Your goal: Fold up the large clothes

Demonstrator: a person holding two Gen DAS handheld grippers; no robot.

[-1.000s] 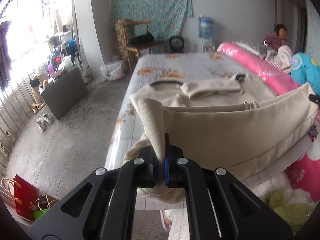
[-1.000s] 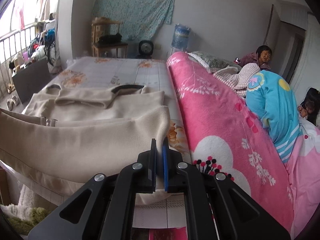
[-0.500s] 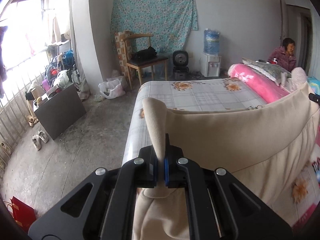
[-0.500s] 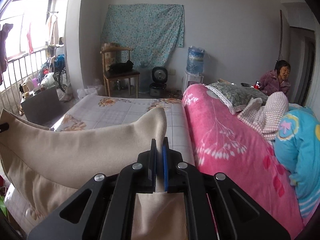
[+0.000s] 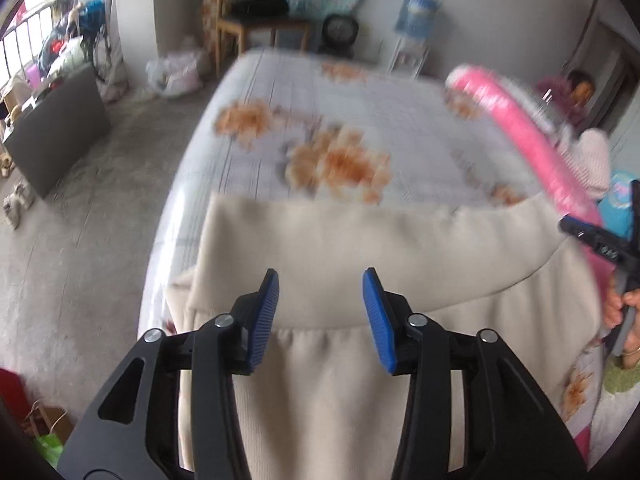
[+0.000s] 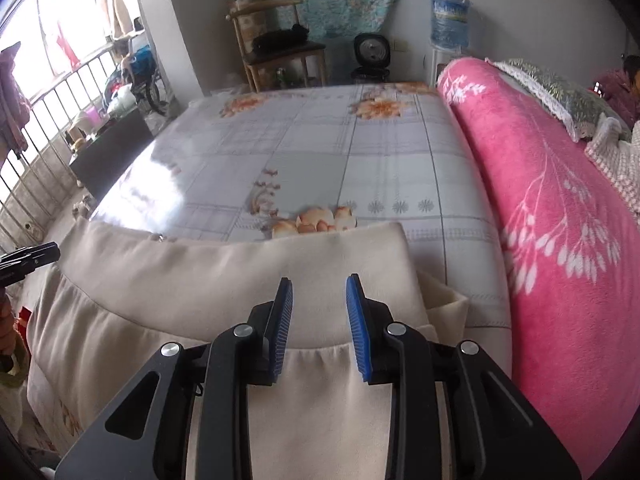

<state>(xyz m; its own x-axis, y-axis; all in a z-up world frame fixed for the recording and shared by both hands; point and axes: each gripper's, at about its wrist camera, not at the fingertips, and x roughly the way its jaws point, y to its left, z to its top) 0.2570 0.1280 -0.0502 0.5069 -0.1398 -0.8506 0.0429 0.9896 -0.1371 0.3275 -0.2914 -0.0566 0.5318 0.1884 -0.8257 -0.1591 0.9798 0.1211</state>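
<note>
A large cream garment [image 5: 360, 248] lies folded over on the near part of the bed [image 6: 320, 160], with its thick ribbed band on top and running across from one side to the other. The sheet of the bed is pale grey with checks and orange flowers, and the far half of it is bare. The left gripper [image 5: 321, 314] hangs above the left end of the band; its jaws are opening, the blue pads [image 5: 264, 320] stand apart, and no cloth is between them, so the garment is free. The right gripper [image 6: 319, 322] hangs above the right end of the same band, near the folded corner of the garment; its jaws are also opening, a little less wide, and nothing is pressed between them. In the left wrist view the right gripper is seen at the right edge, held by a hand [image 5: 622, 312]. A pink blanket [image 6: 560, 220] with white plant patterns lies along the right side of the bed, just beside the garment. Behind the bed stand a wooden chair [image 6: 280, 48], a small black fan [image 6: 371, 54] and a blue water bottle [image 6: 449, 20] against the wall. The left wrist view is blurred in its upper part.
</note>
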